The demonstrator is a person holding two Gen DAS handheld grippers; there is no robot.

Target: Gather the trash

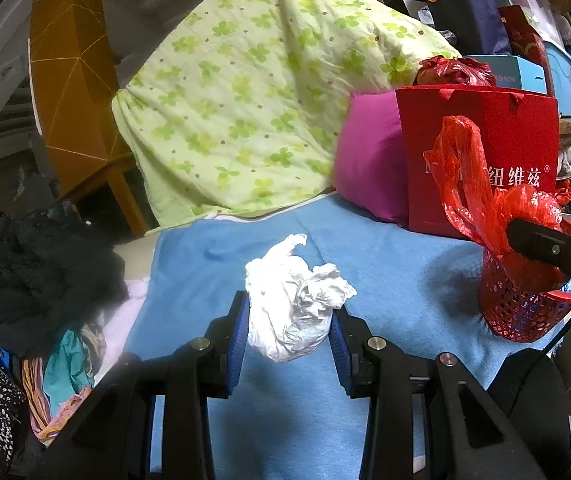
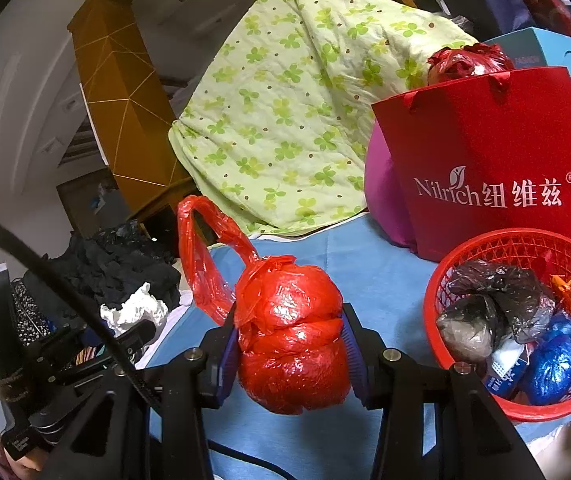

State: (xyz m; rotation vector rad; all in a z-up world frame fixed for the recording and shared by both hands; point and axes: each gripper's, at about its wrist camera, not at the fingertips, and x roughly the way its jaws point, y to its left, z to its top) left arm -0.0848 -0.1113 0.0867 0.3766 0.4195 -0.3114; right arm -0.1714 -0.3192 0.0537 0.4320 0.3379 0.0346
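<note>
A crumpled white paper wad (image 1: 293, 304) sits between the blue pads of my left gripper (image 1: 288, 334), which is shut on it above the blue blanket (image 1: 385, 264). My right gripper (image 2: 291, 346) is shut on a tied red plastic bag (image 2: 293, 336), whose loose handles (image 2: 201, 256) stick up to the left. The red mesh basket (image 2: 485, 248) stands just right of it, holding black, blue and orange bagged trash. In the left wrist view the right gripper's finger (image 1: 545, 244) and the red bag (image 1: 469, 184) hang by the basket (image 1: 521, 312). The right wrist view catches the left gripper (image 2: 141, 330) with the paper wad (image 2: 133, 310).
A red paper gift bag (image 2: 497, 160) with a red bundle on top stands behind the basket, against a magenta cushion (image 1: 369, 164). A green clover quilt (image 1: 253, 92) is piled at the back. Dark clothes (image 1: 37, 268) lie heaped on the left. Boxes and bags crowd the right.
</note>
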